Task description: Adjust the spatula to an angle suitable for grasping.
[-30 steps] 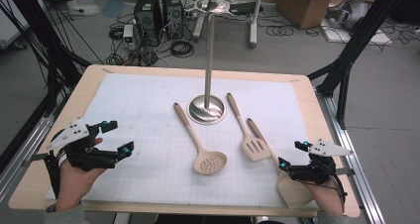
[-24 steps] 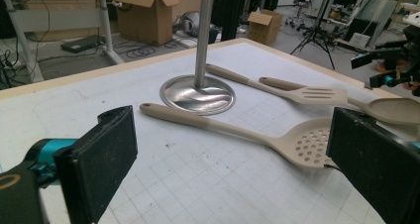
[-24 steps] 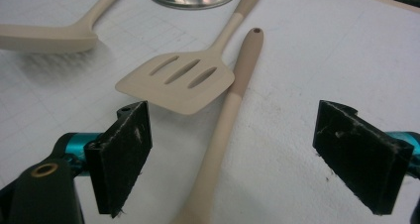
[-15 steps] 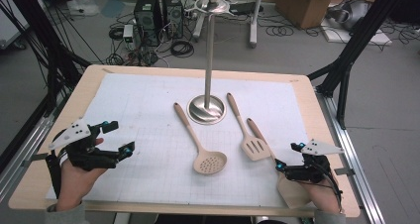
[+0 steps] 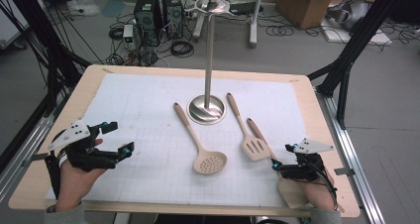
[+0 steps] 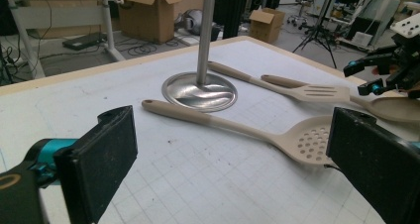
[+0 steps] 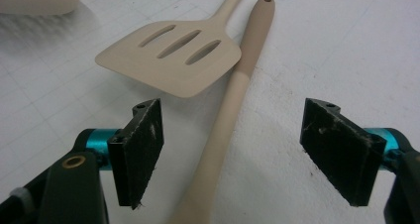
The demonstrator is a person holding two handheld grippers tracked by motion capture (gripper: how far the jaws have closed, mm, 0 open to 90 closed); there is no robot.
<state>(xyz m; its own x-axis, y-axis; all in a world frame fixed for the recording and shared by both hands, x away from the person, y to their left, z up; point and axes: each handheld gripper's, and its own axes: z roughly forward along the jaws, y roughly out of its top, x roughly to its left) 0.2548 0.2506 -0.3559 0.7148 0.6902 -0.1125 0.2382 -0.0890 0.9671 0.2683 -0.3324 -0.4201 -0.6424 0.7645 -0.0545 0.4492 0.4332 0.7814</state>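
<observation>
Three beige utensils lie on the white grid mat near a metal stand [image 5: 206,109]. A perforated skimmer [image 5: 210,162] lies in the middle, with a slotted spatula [image 5: 255,147] to its right. Right of that is a spoon, its handle [image 5: 257,131] running toward my right hand. My right gripper [image 5: 281,156] is open, low over the mat, its jaws on either side of the spoon handle [image 7: 252,45] without touching it. The spatula [image 7: 173,60] lies just ahead of its left jaw. My left gripper [image 5: 120,137] is open and empty at the left, facing the skimmer [image 6: 307,142].
The stand's tall pole [image 5: 210,50] rises from its round base [image 6: 200,90] at the mat's centre back. The wooden table edge [image 5: 148,206] runs just in front of both hands. Black frame legs, cables and boxes stand on the floor beyond the table.
My right gripper has slid left and slightly nearer along the spoon handle, staying open. The left gripper and the utensils have not moved.
</observation>
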